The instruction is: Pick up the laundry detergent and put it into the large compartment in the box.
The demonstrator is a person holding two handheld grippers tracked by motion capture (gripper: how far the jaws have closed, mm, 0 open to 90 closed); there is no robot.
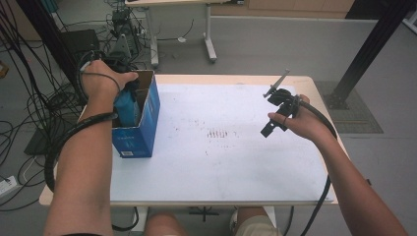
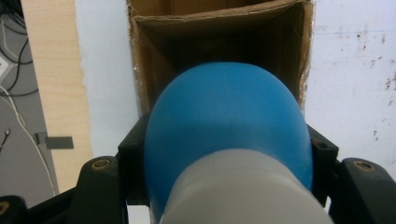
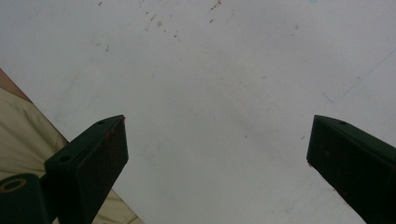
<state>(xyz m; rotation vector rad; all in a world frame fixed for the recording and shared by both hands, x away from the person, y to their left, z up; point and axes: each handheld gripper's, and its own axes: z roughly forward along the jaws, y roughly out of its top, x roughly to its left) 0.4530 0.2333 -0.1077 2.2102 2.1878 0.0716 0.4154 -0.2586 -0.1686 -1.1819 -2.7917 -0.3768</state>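
Left gripper (image 2: 224, 154): clamped on blue bottle (image 2: 226, 126), over open cardboard box (image 2: 140, 70)
Right gripper (image 3: 217, 140): jaws spread, nothing between, above white table (image 3: 210, 60)

The left hand (image 1: 104, 78) is at the upper left of the high view, and its forearm runs up from the bottom edge. The left gripper (image 2: 226, 154) has its jaws pressed tight on something blue. The right hand (image 1: 301, 123) is at the right, holding the right gripper (image 3: 217, 154) with its jaws wide apart.
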